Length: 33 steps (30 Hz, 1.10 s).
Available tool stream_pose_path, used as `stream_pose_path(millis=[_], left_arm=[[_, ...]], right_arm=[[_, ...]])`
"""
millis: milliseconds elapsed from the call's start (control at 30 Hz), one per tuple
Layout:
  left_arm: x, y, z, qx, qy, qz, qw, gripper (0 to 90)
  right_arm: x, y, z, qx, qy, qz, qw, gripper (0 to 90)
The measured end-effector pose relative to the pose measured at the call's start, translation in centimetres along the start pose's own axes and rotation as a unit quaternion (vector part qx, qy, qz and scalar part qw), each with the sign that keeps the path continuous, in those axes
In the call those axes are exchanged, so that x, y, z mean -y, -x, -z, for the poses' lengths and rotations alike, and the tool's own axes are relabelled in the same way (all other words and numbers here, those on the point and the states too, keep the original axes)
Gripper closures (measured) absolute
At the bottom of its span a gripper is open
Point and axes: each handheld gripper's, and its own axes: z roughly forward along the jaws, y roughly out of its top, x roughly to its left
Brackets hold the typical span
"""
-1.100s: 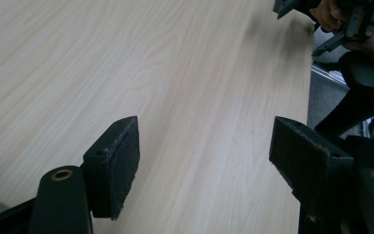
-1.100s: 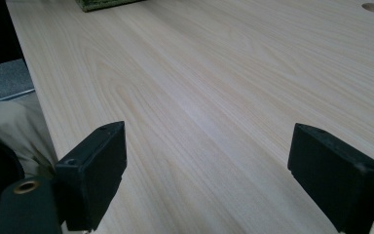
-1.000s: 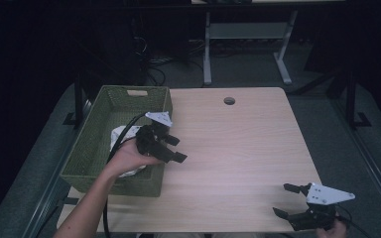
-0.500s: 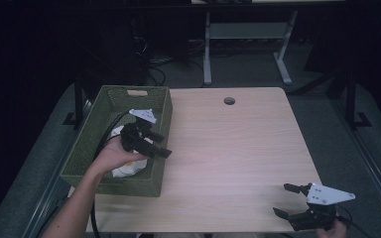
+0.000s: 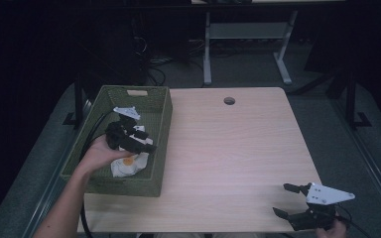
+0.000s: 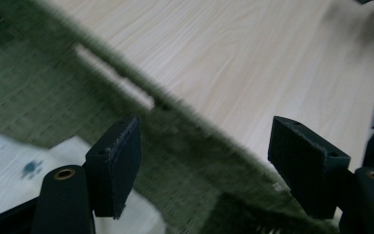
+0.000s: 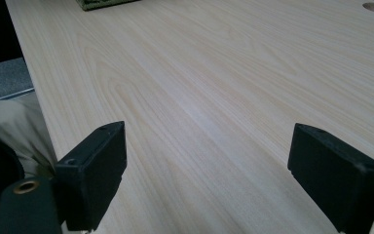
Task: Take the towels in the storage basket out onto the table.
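Two black handheld grippers, each topped by a pale grey three-cornered plate.

The left gripper (image 5: 129,136) is a chunky black body with a black cable trailing from it, and the person's forearm (image 5: 64,208) behind it is bare, with no sleeve. The right gripper (image 5: 287,201) carries a plate dotted with small dark holes. In the gripper views, each jaw ends in a flat, rectangular black pad with slightly rough edges, mounted on a rounded black arm with a brass-coloured ring set into it.

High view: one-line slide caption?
Left tongs open inside green woven basket above white cloth; right tongs open at the table's near corner.
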Motion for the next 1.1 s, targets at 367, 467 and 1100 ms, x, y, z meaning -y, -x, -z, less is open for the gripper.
stream_pose_path(millis=[367,467,1100], left_arm=[[2.7,-3.2,0.3,-0.058,-0.033,0.059,0.996,30.2],[3.2,-3.9,0.2,-0.08,-0.054,0.074,0.9926,29.9],[4.8,-6.0,-1.2,-0.165,-0.13,0.143,0.9671,30.3]], right_arm=[[0.0,0.0,0.0,0.0,0.001,0.002,1.0,13.8],[0.0,0.0,0.1,0.0,0.002,0.001,1.0,13.8],[0.0,0.1,0.3,0.002,0.007,0.002,1.0,13.8]])
